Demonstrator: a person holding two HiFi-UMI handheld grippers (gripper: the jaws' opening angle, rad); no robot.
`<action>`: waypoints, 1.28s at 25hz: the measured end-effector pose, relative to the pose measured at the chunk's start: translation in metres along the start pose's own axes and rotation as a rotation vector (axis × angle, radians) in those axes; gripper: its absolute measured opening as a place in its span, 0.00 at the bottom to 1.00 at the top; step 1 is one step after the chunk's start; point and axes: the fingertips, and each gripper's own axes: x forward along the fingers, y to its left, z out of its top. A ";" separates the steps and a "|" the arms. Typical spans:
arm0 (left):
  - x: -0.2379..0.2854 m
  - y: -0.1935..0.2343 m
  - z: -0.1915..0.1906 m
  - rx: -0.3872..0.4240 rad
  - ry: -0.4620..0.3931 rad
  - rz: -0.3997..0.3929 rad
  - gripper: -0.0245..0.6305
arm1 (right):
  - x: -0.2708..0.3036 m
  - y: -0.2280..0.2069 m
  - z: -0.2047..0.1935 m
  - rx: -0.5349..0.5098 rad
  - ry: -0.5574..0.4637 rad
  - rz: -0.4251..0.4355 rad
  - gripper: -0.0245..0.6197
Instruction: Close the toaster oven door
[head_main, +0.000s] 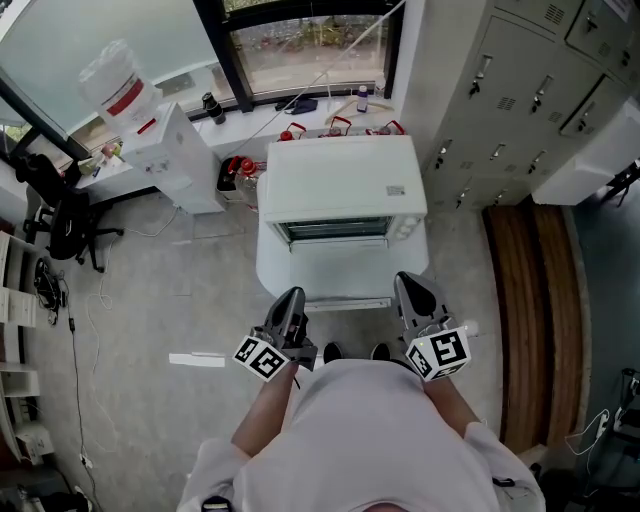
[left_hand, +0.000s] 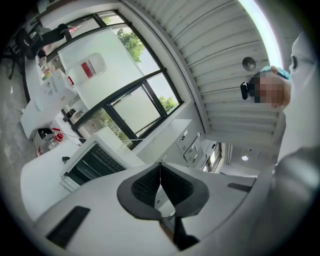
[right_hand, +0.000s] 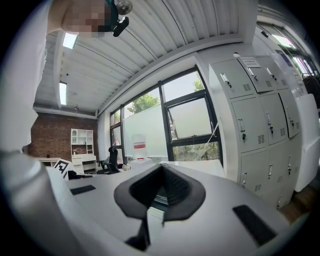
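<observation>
Left gripper (head_main: 289, 306): jaws fully together, pads meeting, nothing between, touching nothing. Right gripper (head_main: 413, 291): jaws likewise together at tips, empty. Both held level, pointing at toaster oven (head_main: 343, 180) on white table (head_main: 268, 270) directly ahead. Door (head_main: 346, 298) appears let down toward person, not yet closed. Door's long axis runs left-right. Its front edge lies just beyond and between both grippers, about equally near each. Judgement: lift needs tips under front edge.

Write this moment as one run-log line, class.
left gripper: shut, empty | right gripper: shut, empty | toaster oven: ahead of both, untouched
</observation>
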 end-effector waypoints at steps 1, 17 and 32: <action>-0.001 0.003 -0.001 -0.014 -0.002 0.001 0.07 | 0.000 0.000 0.000 -0.001 0.001 -0.001 0.05; -0.039 0.077 -0.076 -0.078 0.160 0.159 0.07 | -0.005 0.001 -0.009 0.005 0.034 -0.019 0.05; -0.084 0.151 -0.139 -0.151 0.314 0.387 0.07 | -0.008 0.000 -0.016 -0.012 0.066 -0.026 0.05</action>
